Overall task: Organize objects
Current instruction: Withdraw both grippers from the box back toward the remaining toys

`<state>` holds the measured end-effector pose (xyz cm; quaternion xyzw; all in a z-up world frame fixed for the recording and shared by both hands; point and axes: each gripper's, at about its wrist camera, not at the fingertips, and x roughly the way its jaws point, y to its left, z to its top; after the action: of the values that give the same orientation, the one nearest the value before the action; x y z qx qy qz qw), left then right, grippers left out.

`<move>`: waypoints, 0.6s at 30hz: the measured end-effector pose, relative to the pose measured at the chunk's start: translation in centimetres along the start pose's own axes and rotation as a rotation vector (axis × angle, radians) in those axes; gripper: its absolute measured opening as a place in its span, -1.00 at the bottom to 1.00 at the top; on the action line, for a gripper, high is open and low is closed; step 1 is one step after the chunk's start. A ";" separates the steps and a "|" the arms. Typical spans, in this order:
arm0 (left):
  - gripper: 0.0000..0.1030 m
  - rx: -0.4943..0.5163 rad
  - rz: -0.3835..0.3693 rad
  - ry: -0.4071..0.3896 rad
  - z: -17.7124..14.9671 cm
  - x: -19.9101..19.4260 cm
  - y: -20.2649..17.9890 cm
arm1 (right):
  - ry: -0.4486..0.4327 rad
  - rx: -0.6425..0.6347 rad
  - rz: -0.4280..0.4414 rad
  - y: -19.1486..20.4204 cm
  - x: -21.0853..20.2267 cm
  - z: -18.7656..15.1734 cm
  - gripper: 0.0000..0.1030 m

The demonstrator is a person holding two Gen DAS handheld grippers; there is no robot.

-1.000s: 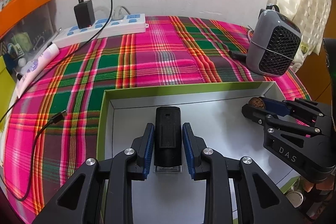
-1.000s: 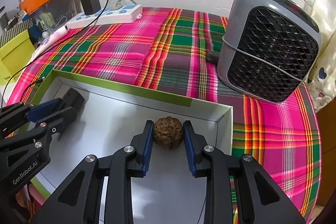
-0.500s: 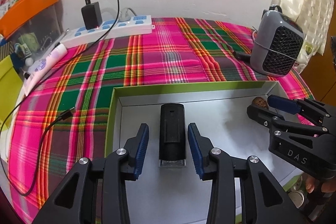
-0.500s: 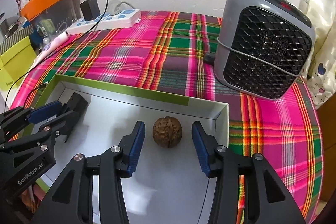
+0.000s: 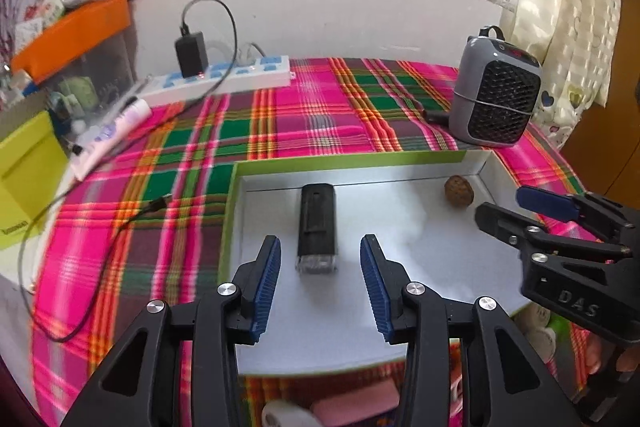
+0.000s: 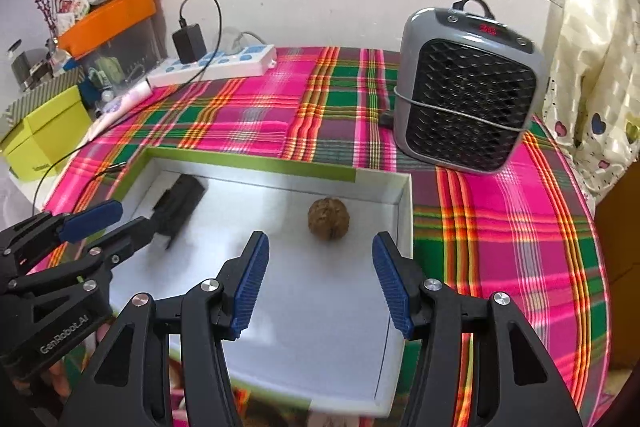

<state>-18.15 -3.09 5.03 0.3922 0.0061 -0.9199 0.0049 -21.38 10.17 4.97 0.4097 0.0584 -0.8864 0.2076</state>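
A black rectangular device [image 5: 317, 227] with a clear end lies flat in the white tray [image 5: 400, 331] with a green rim, at its left part. A brown walnut [image 6: 329, 218] lies near the tray's far right corner; it also shows in the left wrist view [image 5: 459, 190]. My left gripper [image 5: 320, 263] is open and empty, raised just behind the device. My right gripper [image 6: 320, 263] is open and empty, raised just behind the walnut. The device shows in the right wrist view [image 6: 180, 203], partly hidden by the left gripper [image 6: 116, 219]. The right gripper [image 5: 516, 207] shows at the left view's right side.
The tray sits on a plaid cloth [image 5: 304, 119]. A grey fan heater [image 6: 468, 87] stands at the right. A white power strip [image 5: 224, 79] with a black charger [image 5: 191, 51] and cable lies at the back. A yellow-green box [image 6: 44, 131] and orange-lidded bin [image 6: 108, 15] stand left.
Both grippers opened, letting go of the device and the walnut in the tray, and drew back and up from them.
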 end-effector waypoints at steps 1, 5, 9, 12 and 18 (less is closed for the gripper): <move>-0.23 0.002 0.002 -0.006 -0.3 -0.4 -0.1 | -0.004 0.004 0.003 0.0 -0.3 -0.2 0.07; -0.23 -0.009 -0.004 -0.020 -1.3 -1.8 0.0 | -0.022 0.012 0.005 0.2 -1.7 -1.5 0.07; -0.23 -0.032 -0.007 -0.040 -2.2 -3.2 0.2 | -0.041 0.023 0.006 0.3 -3.0 -2.7 0.07; -0.23 -0.023 -0.009 -0.072 -3.0 -4.7 0.0 | -0.048 0.028 0.009 0.3 -3.7 -3.4 0.07; -0.22 -0.021 -0.005 -0.093 -4.3 -6.3 0.0 | -0.079 0.022 0.008 0.6 -5.5 -4.9 0.07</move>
<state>-10.63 -3.03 6.59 0.3489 0.0163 -0.9370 0.0071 -14.47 12.77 5.93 0.3769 0.0390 -0.9016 0.2087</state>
